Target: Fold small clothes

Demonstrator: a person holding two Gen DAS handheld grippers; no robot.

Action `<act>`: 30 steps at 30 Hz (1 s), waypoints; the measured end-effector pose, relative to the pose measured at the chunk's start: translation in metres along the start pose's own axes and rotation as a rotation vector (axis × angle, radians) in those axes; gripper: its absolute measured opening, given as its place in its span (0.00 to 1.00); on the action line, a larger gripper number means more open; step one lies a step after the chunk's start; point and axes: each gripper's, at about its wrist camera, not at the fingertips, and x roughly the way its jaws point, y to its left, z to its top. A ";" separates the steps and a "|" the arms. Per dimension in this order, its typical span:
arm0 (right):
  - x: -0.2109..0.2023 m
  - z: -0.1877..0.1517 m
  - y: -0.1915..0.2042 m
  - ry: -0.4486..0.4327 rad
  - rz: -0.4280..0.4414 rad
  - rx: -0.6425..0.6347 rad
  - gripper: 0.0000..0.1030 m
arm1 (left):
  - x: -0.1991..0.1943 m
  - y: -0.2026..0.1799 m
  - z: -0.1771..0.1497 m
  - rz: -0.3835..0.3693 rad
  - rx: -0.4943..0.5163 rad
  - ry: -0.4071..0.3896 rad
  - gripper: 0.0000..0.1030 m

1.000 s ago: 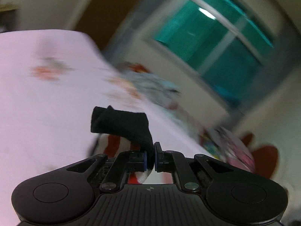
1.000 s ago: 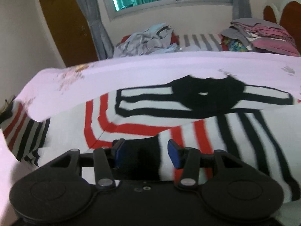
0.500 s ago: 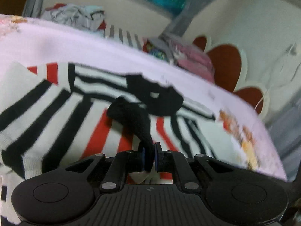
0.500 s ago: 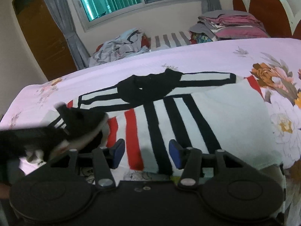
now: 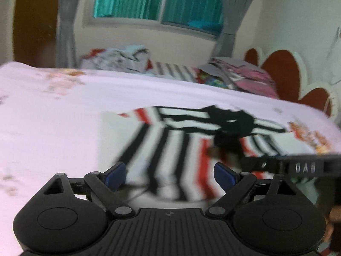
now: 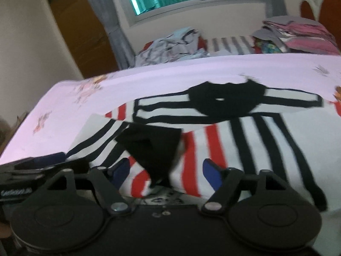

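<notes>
A small white shirt with black and red stripes (image 5: pixel 170 149) lies spread on the pink floral bedsheet (image 5: pixel 53 117); its black collar (image 6: pixel 226 104) is at the far side. A black cuff (image 6: pixel 153 147) of a folded-in sleeve lies on the shirt's front, between the right gripper's fingers. My left gripper (image 5: pixel 170 176) is open and empty above the shirt's near edge. My right gripper (image 6: pixel 167 173) is open just above the shirt. The right gripper's body shows at the right of the left wrist view (image 5: pixel 298 166).
A heap of unfolded clothes (image 6: pixel 170 44) lies at the far edge of the bed. A stack of folded clothes (image 6: pixel 298 34) sits at the far right by the red and white headboard (image 5: pixel 298 74). A window and a wooden door are behind.
My left gripper has let go of the black cuff and opened, and has swung back over the shirt. The cuff now lies on the shirt front. The right gripper stayed open.
</notes>
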 end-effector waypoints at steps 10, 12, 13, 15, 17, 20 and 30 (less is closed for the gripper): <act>0.019 0.016 0.004 -0.002 -0.085 -0.023 0.13 | 0.019 0.023 -0.023 0.127 0.064 0.028 0.86; 0.005 0.022 -0.001 -0.051 -0.104 -0.038 0.07 | 0.027 0.024 -0.022 0.143 0.064 0.021 0.83; -0.004 0.025 -0.005 -0.075 -0.112 -0.038 0.07 | 0.031 0.023 -0.022 0.141 0.060 0.018 0.77; -0.017 0.030 -0.018 -0.107 -0.148 -0.047 0.07 | 0.037 0.023 -0.019 0.131 0.043 0.017 0.64; -0.028 0.033 -0.035 -0.117 -0.198 -0.048 0.07 | 0.039 0.025 -0.018 0.127 0.025 0.004 0.56; -0.034 0.028 -0.072 -0.099 -0.251 0.027 0.07 | 0.045 0.022 -0.019 0.104 0.022 0.007 0.40; -0.025 -0.007 -0.117 -0.021 -0.248 0.191 0.20 | 0.048 0.024 -0.024 0.074 -0.002 0.046 0.31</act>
